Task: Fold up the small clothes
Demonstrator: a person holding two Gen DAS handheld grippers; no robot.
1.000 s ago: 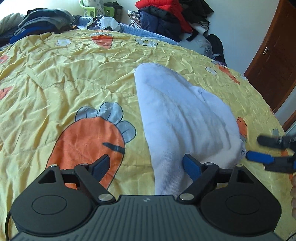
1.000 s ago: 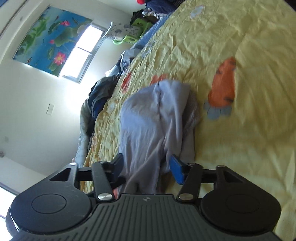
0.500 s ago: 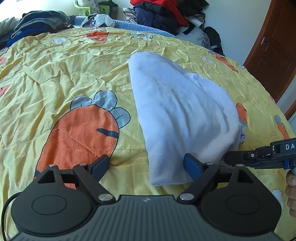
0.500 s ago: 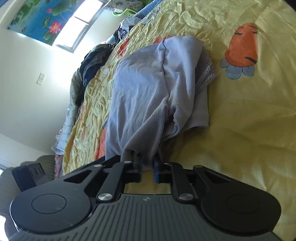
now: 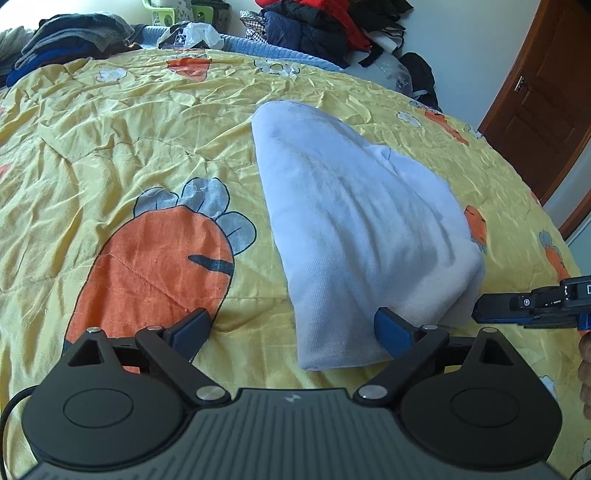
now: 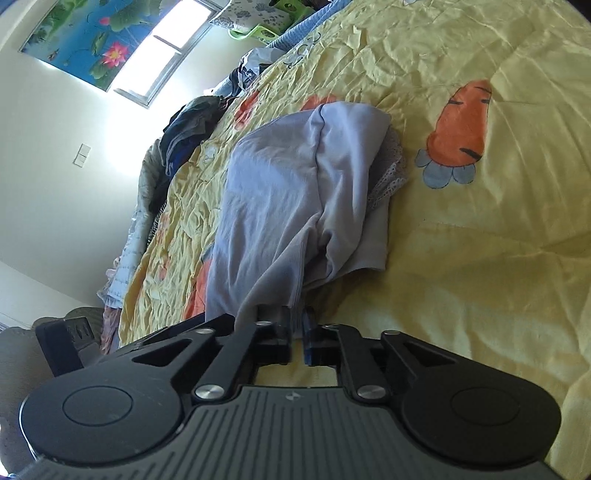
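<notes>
A pale lilac garment [image 5: 354, 229] lies on a bed covered by a yellow quilt [image 5: 129, 147] printed with orange carrots. In the left wrist view the garment is a long, folded-over shape whose long axis runs from the near edge of the quilt, just ahead of the camera, away toward the far side of the bed, leaning a little to the left as it goes; its rounded narrow end points away and its broader hem end lies nearest. The left gripper [image 5: 291, 326] hovers low over the quilt with its fingers spread wide and nothing between them; its right finger [image 5: 391, 328] is against the near hem of the garment and its left finger [image 5: 192, 326] is over a large carrot print [image 5: 155, 273]. The right gripper [image 6: 297, 325] comes in from the right side of the garment, its fingers [image 6: 310, 332] closed tight on a bunched near corner of the cloth. In the right wrist view the fabric [image 6: 295, 192] rises from that pinch and stretches away along the bed, with a bit of lace trim [image 6: 391, 173] peeking out at its right edge. Piles of clothes [image 5: 317, 22] sit at the far side of the bed, and a brown door [image 5: 546, 96] stands to the right.
</notes>
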